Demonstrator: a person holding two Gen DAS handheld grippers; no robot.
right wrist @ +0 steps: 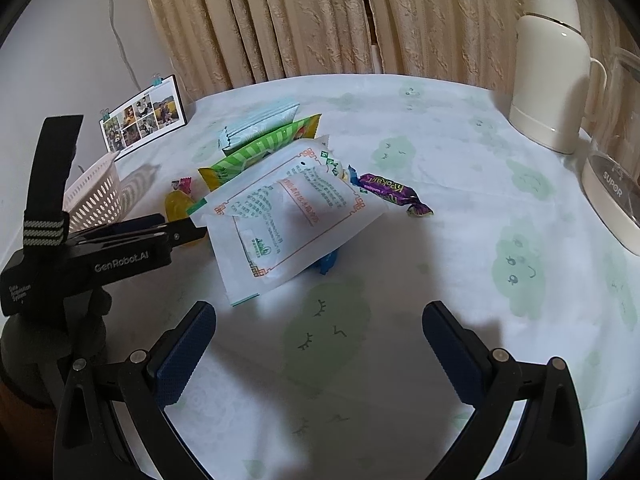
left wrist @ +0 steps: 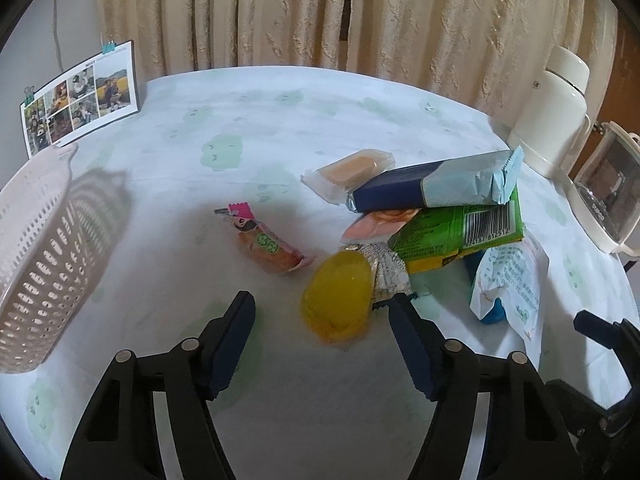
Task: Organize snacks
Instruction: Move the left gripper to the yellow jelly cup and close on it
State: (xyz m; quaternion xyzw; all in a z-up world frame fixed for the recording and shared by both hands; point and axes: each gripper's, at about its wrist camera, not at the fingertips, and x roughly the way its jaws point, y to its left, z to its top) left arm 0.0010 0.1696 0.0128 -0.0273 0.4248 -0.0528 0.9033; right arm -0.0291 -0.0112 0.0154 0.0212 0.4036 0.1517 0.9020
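My left gripper [left wrist: 322, 308] is open low over the table, its tips on either side of a yellow jelly cup [left wrist: 338, 296]. Ahead lie a pink-wrapped snack [left wrist: 266, 240] and a heap: a blue packet [left wrist: 436, 186] on a green packet [left wrist: 460, 232], a clear-wrapped cake [left wrist: 352, 168] and a white packet [left wrist: 512, 284]. The pink perforated basket [left wrist: 36, 264] stands at the left. My right gripper [right wrist: 320, 316] is open with nothing between its fingers, short of the white packet [right wrist: 288, 216]. A purple candy [right wrist: 390, 192] lies to that packet's right.
A cream thermos [right wrist: 548, 72] and a glass kettle [right wrist: 616, 184] stand at the table's right side. A photo card [left wrist: 80, 96] stands at the back left. Curtains [left wrist: 360, 12] hang behind the round table [right wrist: 460, 280], which has a patterned cloth.
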